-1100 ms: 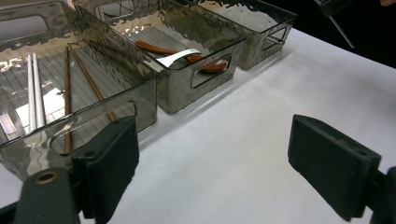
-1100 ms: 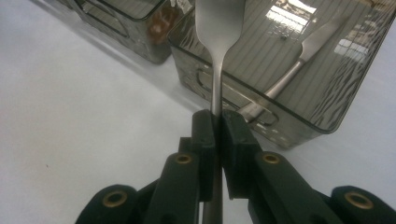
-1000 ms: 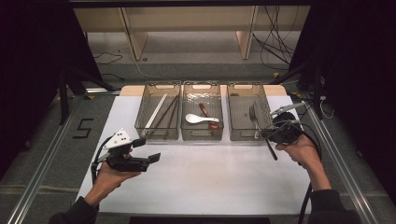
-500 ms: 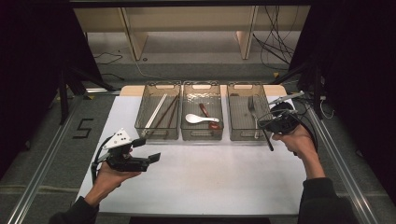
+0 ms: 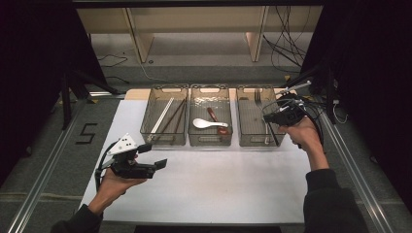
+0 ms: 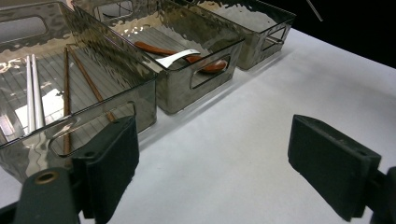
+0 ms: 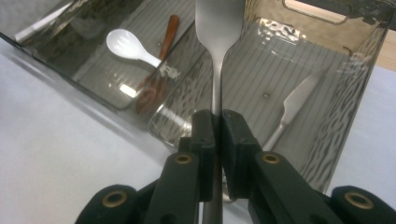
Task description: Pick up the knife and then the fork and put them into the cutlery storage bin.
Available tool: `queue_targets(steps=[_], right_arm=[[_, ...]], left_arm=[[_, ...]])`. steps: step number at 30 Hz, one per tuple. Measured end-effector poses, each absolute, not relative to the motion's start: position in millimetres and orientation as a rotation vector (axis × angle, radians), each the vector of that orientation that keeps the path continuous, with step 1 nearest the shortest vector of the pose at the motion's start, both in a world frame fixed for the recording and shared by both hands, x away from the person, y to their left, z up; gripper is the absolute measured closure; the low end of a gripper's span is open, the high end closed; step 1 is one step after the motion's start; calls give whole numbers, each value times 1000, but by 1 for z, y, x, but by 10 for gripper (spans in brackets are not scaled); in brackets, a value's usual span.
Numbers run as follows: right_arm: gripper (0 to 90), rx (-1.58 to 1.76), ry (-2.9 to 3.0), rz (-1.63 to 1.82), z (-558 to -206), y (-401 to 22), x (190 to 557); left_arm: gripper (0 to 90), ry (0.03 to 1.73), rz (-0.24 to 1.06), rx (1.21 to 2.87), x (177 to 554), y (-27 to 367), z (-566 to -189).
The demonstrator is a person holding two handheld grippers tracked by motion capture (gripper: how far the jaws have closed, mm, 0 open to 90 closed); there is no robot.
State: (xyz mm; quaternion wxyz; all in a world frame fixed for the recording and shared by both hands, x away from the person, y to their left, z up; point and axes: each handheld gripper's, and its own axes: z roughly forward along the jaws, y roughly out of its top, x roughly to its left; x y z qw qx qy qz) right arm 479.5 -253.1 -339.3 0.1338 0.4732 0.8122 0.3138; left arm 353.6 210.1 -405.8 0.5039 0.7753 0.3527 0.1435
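A slim, polished metal utensil (image 7: 215,56), its handle flaring flat and wide, is clamped tight in the right tongs (image 7: 217,122) above the rightmost ribbed, smoky clear-plastic bin (image 5: 250,121). The left tongs (image 6: 212,165) gape wide, empty, over the white bench (image 5: 214,184).

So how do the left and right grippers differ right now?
The left gripper has its jaws wide apart with nothing between them; the right gripper is shut on the handle of a metal utensil. The left gripper hovers over the bare white table in front of the bins, while the right gripper sits at the right-hand bin, which has a fork lying in it. Both have black jaws and are hand-held.
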Motion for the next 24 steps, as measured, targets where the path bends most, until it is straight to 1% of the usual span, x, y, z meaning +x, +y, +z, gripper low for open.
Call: queue_targets(steps=[11,24], right_arm=[[848,1415,2332,893,-332,-247,504],[847,1459,2278,877,-336,-250,521]], left_arm=[[160,851,344,1871,354,210,-406],[160,848,342,1870,354,209,-405]])
